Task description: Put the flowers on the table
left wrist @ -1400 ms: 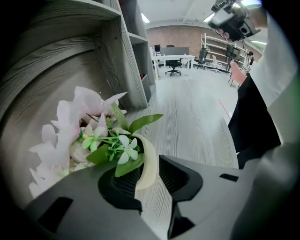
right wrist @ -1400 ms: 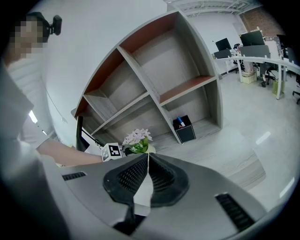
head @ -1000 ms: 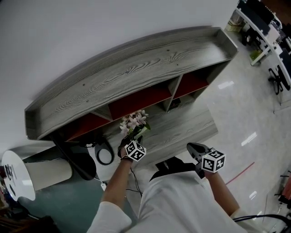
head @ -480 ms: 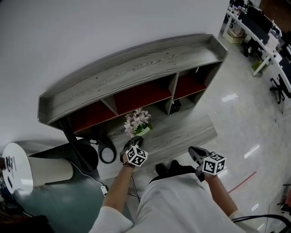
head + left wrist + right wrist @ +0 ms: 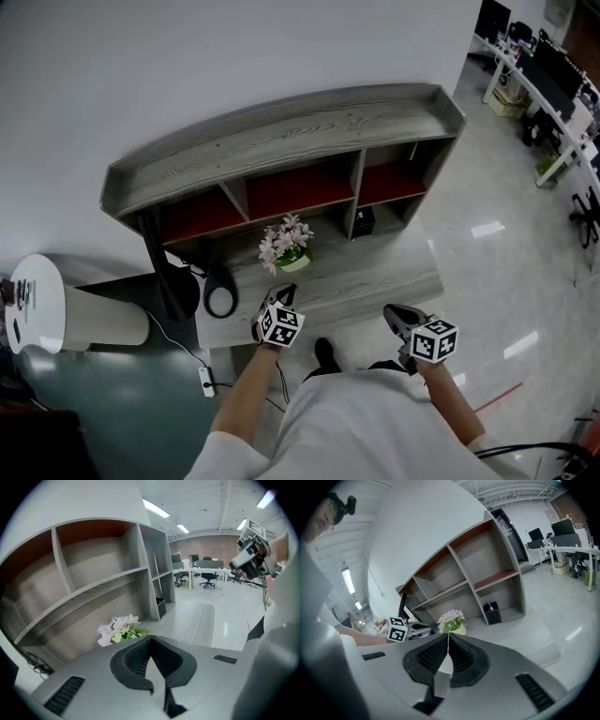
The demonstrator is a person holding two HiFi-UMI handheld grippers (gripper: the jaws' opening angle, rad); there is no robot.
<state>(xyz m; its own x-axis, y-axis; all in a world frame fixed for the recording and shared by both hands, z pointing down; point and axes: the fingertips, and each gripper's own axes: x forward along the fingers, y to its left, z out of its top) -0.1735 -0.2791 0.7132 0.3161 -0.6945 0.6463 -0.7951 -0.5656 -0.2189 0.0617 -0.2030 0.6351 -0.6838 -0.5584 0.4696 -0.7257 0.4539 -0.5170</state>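
Left gripper [image 5: 284, 296]: jaws together, nothing between them, at the bench's front edge.
Right gripper [image 5: 395, 313]: jaws together, empty.
Flowers [image 5: 286, 245]: upright on the bench [image 5: 375, 277], near the left gripper at its 12 o'clock, not touching; 10 o'clock from the right gripper.
Shelf unit [image 5: 281, 141]: behind the flowers.

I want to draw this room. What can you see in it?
flowers: one bunch, pink-white, on the table
table: one, grey wood, against the white wall
shelves: one unit, grey with red backs, on the table
box: one, black, lower right compartment
loop: one, black, by the table's left end
office chairs: several, black, far across the room
left gripper: one, grey, jaws shut, empty, before the flowers
right gripper: one, grey, jaws shut, empty, before the table
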